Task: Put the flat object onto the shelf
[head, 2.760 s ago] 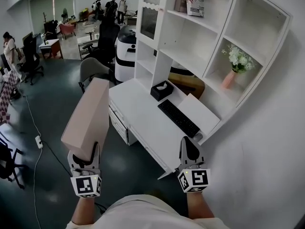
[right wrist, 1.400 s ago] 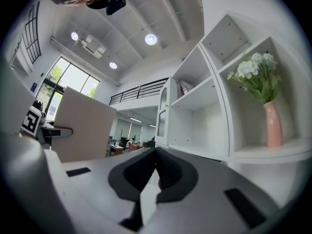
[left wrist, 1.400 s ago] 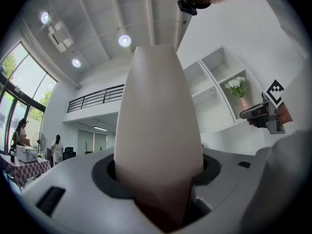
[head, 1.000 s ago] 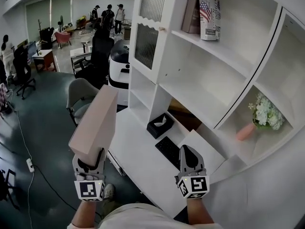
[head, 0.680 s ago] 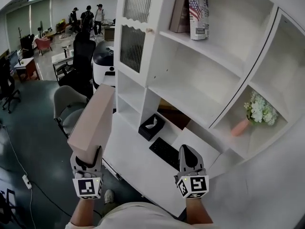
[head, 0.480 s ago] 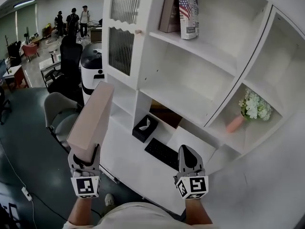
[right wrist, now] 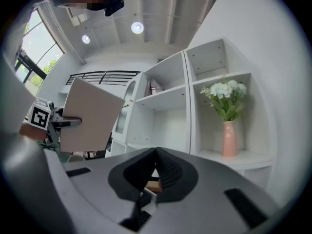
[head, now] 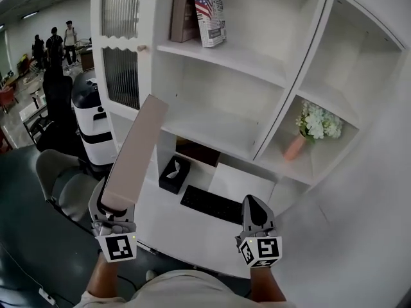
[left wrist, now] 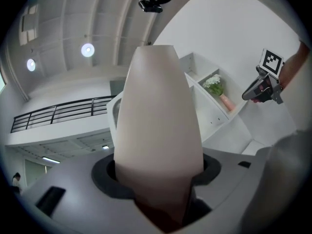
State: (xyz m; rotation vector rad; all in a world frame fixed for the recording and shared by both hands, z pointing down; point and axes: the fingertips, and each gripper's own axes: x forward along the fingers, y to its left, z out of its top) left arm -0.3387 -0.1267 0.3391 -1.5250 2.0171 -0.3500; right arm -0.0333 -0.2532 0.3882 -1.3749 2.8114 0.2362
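Note:
The flat object [head: 135, 151] is a long beige board. My left gripper [head: 115, 208] is shut on its lower end and holds it up, leaning toward the white shelf unit [head: 221, 55]. Its top edge stands in front of the middle open compartment. In the left gripper view the flat object [left wrist: 159, 126] fills the centre between the jaws. My right gripper [head: 255, 205] is shut and empty, low at the right, over the desk's front. In the right gripper view, the flat object [right wrist: 90, 113] shows at the left, with the shelf unit [right wrist: 165, 94] behind it.
Books [head: 199, 6] lean on the upper shelf. A pink vase of white flowers [head: 309, 128] stands in the right compartment. On the white desk [head: 192, 226] lie a black tissue box [head: 173, 174] and a black keyboard [head: 210, 204]. An office chair [head: 64, 188] is at the left.
The head view has swung toward the shelf unit. My left gripper has lifted the flat object and tipped it toward the shelves. The right gripper keeps its place, still shut.

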